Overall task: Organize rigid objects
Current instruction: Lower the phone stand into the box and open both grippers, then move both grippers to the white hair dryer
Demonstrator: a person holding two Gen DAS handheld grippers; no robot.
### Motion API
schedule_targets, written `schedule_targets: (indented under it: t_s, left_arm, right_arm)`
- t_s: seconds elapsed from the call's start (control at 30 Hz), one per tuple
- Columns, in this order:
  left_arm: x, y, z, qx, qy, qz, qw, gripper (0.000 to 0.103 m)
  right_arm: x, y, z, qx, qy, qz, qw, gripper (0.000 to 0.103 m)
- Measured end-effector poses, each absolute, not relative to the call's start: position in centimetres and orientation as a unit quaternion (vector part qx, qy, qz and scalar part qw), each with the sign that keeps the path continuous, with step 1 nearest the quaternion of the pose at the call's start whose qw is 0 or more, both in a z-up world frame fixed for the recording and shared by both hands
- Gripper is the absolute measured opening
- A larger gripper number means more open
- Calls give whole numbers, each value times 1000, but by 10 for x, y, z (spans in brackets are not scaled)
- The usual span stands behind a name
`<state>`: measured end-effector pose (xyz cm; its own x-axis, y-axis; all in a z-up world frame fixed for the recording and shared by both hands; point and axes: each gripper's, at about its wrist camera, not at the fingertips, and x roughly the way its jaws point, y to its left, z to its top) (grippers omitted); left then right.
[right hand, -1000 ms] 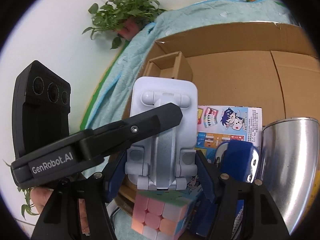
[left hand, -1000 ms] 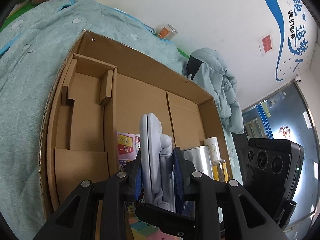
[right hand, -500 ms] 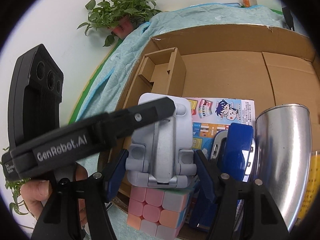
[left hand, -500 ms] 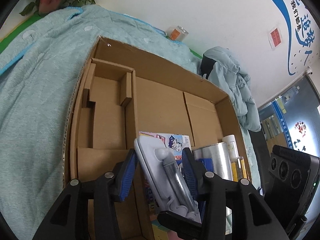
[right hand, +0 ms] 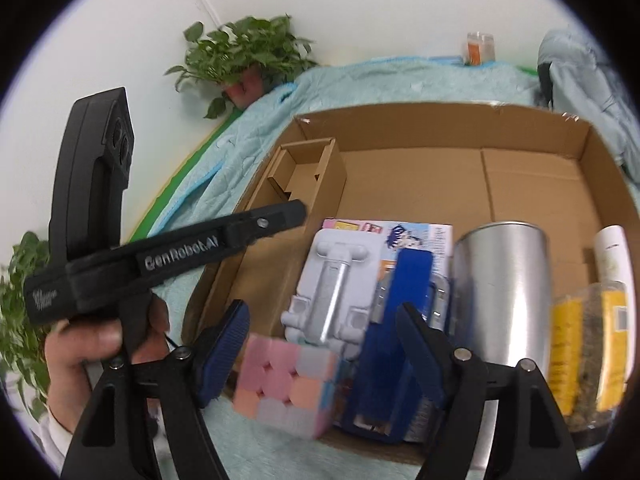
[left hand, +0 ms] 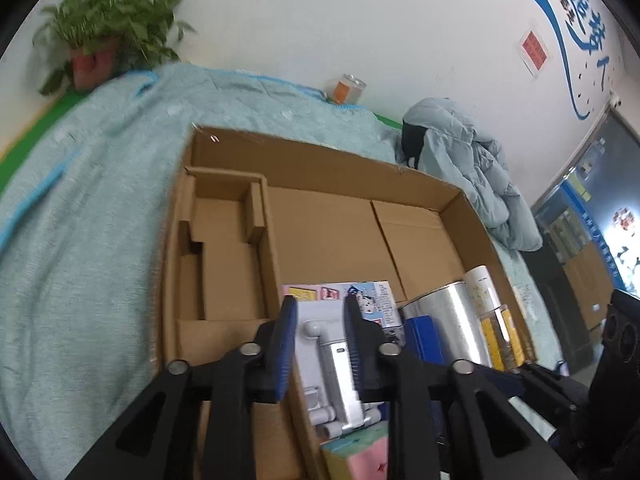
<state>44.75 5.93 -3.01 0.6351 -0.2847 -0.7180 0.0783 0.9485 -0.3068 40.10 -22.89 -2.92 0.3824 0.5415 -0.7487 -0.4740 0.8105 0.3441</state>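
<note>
Setting: a bed covered with a teal quilt [left hand: 92, 208] against a white wall; a shallow cardboard box [left hand: 320, 160] lies open on it.
Task's thing: the grey phone stand [right hand: 332, 288] is laid flat in the near part of the box, partly on a printed cartoon packet [right hand: 416, 236] and touching a pastel puzzle cube [right hand: 280, 388].
Change: a second ago the stand was held upright and pinched by both tools; it has since been tipped down and let go.
Left gripper [left hand: 320, 340]: its fingers are parted, with the stand seen between them; no pressing contact is seen.
Right gripper [right hand: 320, 356]: its jaws have just been opening and stand wide, released, with cube and stand lower between them.
Meaning: the stand is judged as placed; another item is probably due next.
Neighbours: a blue stapler-like item [right hand: 400, 320] lies just beside the stand, then a steel cup [right hand: 508, 300] and a yellow-labelled jar [right hand: 588, 340].
Free space: the far box floor and the small divider compartment [left hand: 224, 248] are bare.
Obstruction: the near corner is crowded, so a clean pick there would be tight; the left tool's body crosses the right view.
</note>
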Motion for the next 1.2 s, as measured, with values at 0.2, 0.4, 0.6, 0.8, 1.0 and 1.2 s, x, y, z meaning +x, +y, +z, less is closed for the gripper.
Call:
schedule_targets:
  t_s: [0.2,0.4,0.6,0.8,1.0,1.2]
  left_arm:
    - [357,48,-1,-1,309,-7,951,103]
    - [281,60,1,-4,315,41,948,103]
    - [207,72,10,-1,322,83,943,103]
    - [166,75,10,47,350,118,928,103]
    - [153,101,-2,0,387,127,913,102]
    - [110,106,70,16,319,136,938,102]
  right_arm:
    - [357,-269,-32,33,389,282,876,103]
    - [321,-287,-48,6,388,271,881,103]
    - [280,-301,-48,4,391,299,870,74]
    - [247,-317,-37,31,397,318,860,92]
    - [216,-326,-30,38,380,332,863,103]
    - [198,-324,-36,39,389,349,852,103]
